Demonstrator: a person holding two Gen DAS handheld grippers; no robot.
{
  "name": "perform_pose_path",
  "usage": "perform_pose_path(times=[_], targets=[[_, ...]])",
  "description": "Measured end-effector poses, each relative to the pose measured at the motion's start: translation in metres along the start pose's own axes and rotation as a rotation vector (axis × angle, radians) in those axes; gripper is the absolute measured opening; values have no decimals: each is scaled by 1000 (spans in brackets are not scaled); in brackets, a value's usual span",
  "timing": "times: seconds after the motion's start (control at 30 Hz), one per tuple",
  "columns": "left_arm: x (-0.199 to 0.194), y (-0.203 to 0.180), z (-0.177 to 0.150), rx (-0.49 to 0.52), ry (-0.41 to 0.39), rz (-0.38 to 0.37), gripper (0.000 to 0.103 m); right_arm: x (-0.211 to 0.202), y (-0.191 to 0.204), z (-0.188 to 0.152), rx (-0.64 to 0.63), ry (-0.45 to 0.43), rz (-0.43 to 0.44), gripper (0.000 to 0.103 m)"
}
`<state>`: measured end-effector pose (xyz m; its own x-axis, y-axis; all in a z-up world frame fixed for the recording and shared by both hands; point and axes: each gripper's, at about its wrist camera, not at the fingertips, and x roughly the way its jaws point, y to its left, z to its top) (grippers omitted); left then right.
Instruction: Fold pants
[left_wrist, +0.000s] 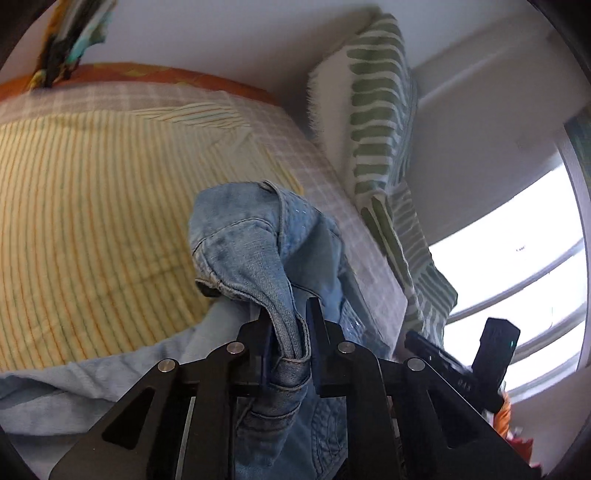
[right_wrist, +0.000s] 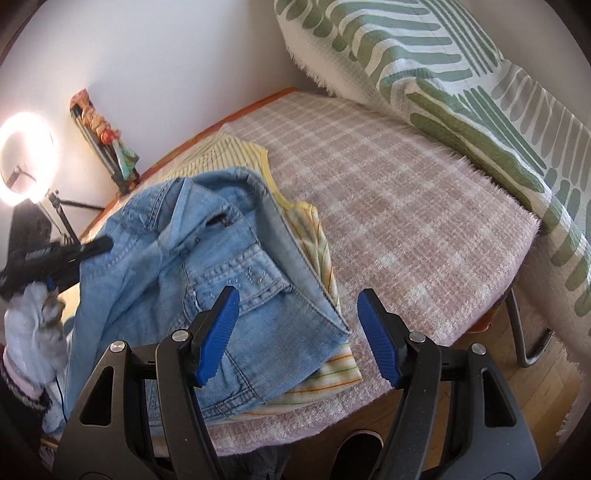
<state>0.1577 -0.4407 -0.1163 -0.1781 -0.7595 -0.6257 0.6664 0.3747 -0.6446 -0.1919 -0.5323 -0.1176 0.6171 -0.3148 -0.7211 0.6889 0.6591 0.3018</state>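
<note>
Light blue denim pants (right_wrist: 207, 254) lie bunched on a yellow striped cloth on the checked bed. My left gripper (left_wrist: 290, 332) is shut on a seamed edge of the pants (left_wrist: 258, 258) and holds that part lifted above the bed. It also shows at the left of the right wrist view (right_wrist: 74, 251), at the pants' far side. My right gripper (right_wrist: 297, 332) is open and empty, its blue pads (right_wrist: 218, 332) just above the near corner of the pants. The right gripper shows at the right in the left wrist view (left_wrist: 461, 354).
The yellow striped cloth (right_wrist: 321, 369) lies under the pants on the pink checked bed cover (right_wrist: 406, 221). A green-patterned pillow (right_wrist: 461, 92) leans at the far right. A ring light (right_wrist: 27, 158) stands at the left. A bright window (left_wrist: 517, 258) is at the right.
</note>
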Motion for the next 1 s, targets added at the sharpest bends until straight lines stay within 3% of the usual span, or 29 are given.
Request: perform_pose_path(times=[0.23,0.37,0.5,0.6,0.73,0.8,0.9,1.0], targets=[[21,-58,-50,225,117,-43,14,-9,-5,7,43,-46,34,69],[34,-72,-76,261,202,-53,15,-18,-6,12,62,-80,90,69],[23,-69,-83,270,189,-21,15,-16,-7,15,80,-69,186,70],[3,-65,-92,338,152,62,18,-4,-9,13,119,-11,274,70],[-17,-50,-107,373,149,142,33,3,-23,13,226,18,380,70],[-22,-41,-118,363,168,169,33,10,-26,11,249,46,393,70],[-29,-24,-131,327,185,186,33,16,-34,3,329,90,493,70],[-34,-17,-144,302,203,176,33,12,-37,-1,328,84,490,70]])
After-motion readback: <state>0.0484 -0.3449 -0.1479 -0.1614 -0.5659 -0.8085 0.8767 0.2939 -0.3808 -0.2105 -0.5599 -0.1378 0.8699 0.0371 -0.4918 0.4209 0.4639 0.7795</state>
